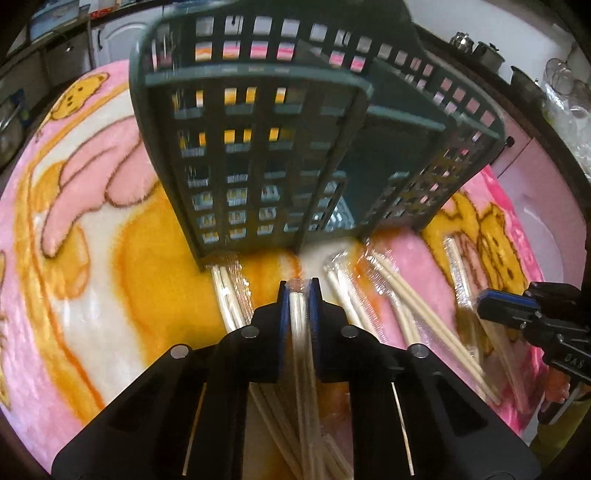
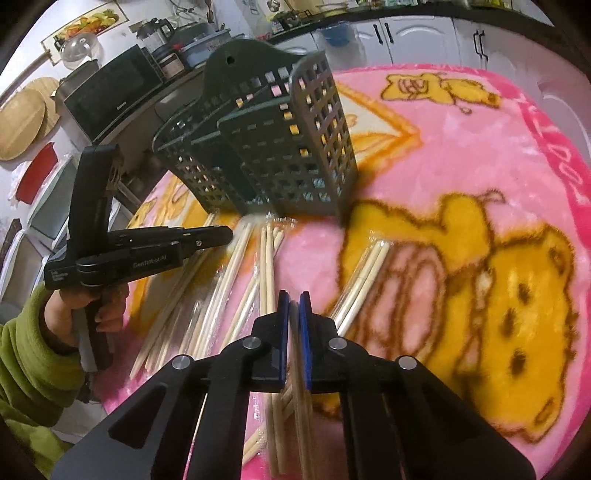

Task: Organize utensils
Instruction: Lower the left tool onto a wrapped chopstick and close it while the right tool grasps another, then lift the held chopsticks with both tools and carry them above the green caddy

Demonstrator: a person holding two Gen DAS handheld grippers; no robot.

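A dark green slotted utensil holder [image 1: 280,147] stands upright on a pink and yellow blanket; it also shows in the right wrist view [image 2: 280,155]. Several wrapped pairs of wooden chopsticks [image 1: 369,306] lie on the blanket in front of it, also visible in the right wrist view [image 2: 258,266]. My left gripper [image 1: 300,288] is shut on a wrapped chopstick pair [image 1: 301,332], just in front of the holder's base. My right gripper [image 2: 294,299] is shut on another wrapped chopstick pair [image 2: 299,369], lower and to the holder's right.
The blanket [image 2: 461,155] covers a round table. Behind it are kitchen counters with a microwave [image 2: 110,96], jars and white cabinets [image 2: 406,33]. The left gripper's body [image 2: 129,251] and a green-sleeved arm [image 2: 33,362] are at the left.
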